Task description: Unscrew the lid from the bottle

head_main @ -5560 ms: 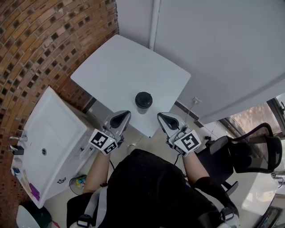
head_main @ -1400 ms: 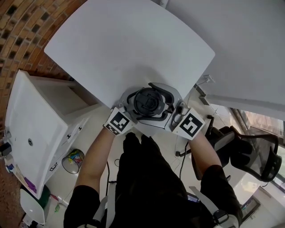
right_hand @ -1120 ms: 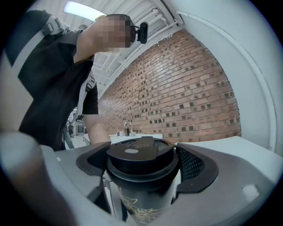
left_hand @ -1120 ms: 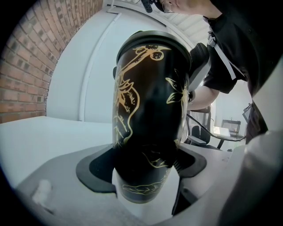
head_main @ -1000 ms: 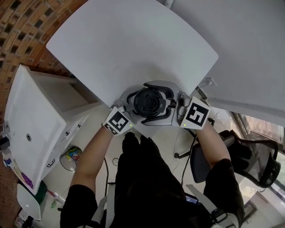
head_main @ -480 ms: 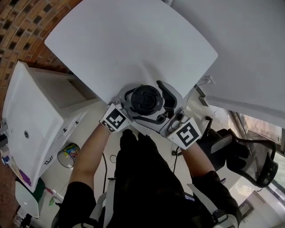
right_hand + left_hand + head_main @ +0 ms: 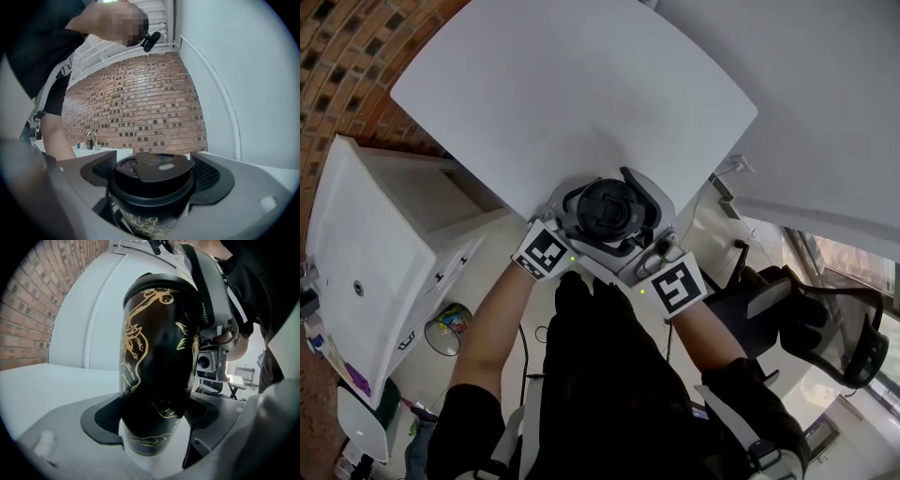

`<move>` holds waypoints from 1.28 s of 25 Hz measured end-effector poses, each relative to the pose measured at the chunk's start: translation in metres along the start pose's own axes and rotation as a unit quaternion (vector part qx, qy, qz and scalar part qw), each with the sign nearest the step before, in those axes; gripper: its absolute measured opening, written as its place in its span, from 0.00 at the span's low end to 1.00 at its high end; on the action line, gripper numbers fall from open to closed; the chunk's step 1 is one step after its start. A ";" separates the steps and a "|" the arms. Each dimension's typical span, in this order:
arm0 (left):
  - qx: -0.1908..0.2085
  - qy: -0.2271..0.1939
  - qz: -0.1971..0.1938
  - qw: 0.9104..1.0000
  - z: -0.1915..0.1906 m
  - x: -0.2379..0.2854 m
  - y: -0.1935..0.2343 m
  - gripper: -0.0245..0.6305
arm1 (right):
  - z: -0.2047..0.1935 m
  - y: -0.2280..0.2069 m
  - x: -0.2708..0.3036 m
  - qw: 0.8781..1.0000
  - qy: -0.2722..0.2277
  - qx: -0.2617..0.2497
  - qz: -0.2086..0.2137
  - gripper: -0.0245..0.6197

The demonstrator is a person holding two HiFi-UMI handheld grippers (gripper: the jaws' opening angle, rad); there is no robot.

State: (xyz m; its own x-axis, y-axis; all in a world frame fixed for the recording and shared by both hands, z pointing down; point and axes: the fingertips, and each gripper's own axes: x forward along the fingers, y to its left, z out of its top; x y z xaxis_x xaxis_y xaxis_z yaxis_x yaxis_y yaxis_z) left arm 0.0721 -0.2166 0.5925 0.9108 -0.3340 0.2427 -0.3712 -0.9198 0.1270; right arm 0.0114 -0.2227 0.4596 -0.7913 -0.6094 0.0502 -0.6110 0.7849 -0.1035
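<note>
Here, the black bottle [image 7: 159, 362] with gold drawings stands at the near edge of the table [image 7: 572, 94]. Its black lid [image 7: 151, 171] is on, so what is inside cannot be seen. Below the table's left corner in the head view, a small bin [image 7: 450, 339] on the floor holds something colourful. The table is white. A white sink unit [image 7: 366, 272] stands to its left, a brick wall [image 7: 356, 56] lies beyond that side, and a black chair [image 7: 825, 319] sits off its right side. At the table's edge, the left gripper [image 7: 157, 427] is clamped round the bottle's lower body. The right gripper [image 7: 154, 187], its jaws wide and just now closing, has its pads pressed against both sides of the lid.
</note>
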 end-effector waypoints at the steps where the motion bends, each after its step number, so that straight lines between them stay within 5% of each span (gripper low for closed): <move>1: 0.000 0.000 0.000 1.000 0.000 0.000 0.000 0.63 | -0.001 0.000 0.000 1.000 0.001 0.003 0.005 0.77; 11: 0.000 0.000 0.004 1.000 0.000 0.001 0.000 0.63 | -0.009 0.012 -0.005 0.983 0.051 -0.031 0.171 0.77; 16: 0.002 0.000 0.009 1.000 0.000 0.000 0.000 0.63 | -0.009 0.016 -0.004 0.975 0.060 -0.037 0.210 0.78; 22: -0.002 -0.001 0.012 1.000 0.000 0.000 0.001 0.63 | 0.005 0.008 -0.007 0.989 0.010 0.010 0.146 0.80; 27: 0.000 -0.001 0.014 1.000 0.000 -0.001 0.001 0.63 | 0.005 -0.003 -0.015 0.999 -0.013 -0.001 0.032 0.81; 32: 0.000 -0.002 0.016 1.000 -0.001 -0.001 0.000 0.63 | 0.003 -0.003 -0.012 0.999 -0.015 -0.025 -0.015 0.81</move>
State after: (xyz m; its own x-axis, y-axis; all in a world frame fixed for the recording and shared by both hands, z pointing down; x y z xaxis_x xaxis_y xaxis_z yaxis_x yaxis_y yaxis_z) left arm 0.0710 -0.2165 0.5928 0.8990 -0.3641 0.2435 -0.4003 -0.9086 0.1191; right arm 0.0224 -0.2181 0.4563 -0.7719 -0.6353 0.0225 -0.6355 0.7703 -0.0533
